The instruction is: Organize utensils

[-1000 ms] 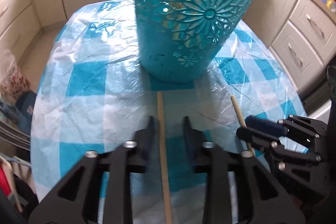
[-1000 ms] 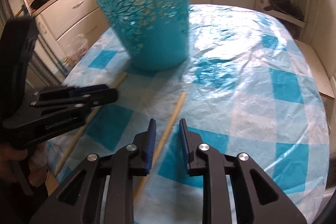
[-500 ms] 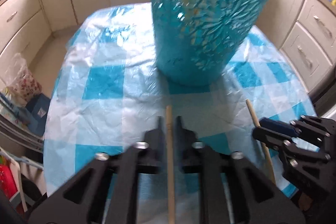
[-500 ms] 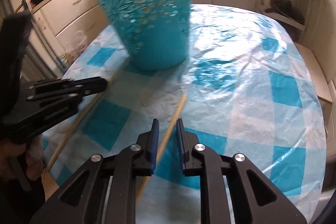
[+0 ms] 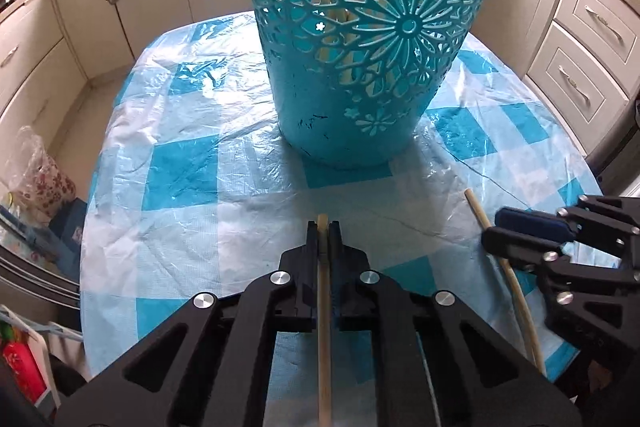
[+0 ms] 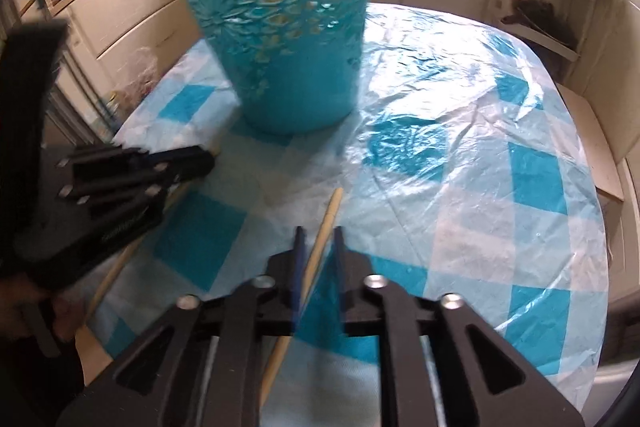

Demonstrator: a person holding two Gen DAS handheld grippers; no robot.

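A tall teal cut-out basket (image 5: 368, 39) stands on the checked tablecloth, with pale utensils showing through its holes; it also shows in the right wrist view (image 6: 288, 27). My left gripper (image 5: 323, 233) is shut on a wooden chopstick (image 5: 324, 327) that runs back between its jaws. My right gripper (image 6: 318, 239) straddles a second chopstick (image 6: 320, 247) lying on the cloth, its jaws narrowed and a small gap left on one side. That chopstick (image 5: 504, 267) and the right gripper (image 5: 532, 235) show at the right of the left wrist view. The left gripper (image 6: 176, 163) shows at the left of the right wrist view.
The round table (image 6: 500, 155) is covered with a blue and white checked plastic cloth. Cream kitchen cabinets (image 5: 588, 39) ring the table. A bag and clutter (image 5: 36, 179) sit on the floor at the left. A low shelf (image 6: 540, 7) stands at the back right.
My left gripper has shut on its chopstick and lifted it. My right gripper's jaws have narrowed around the second chopstick.
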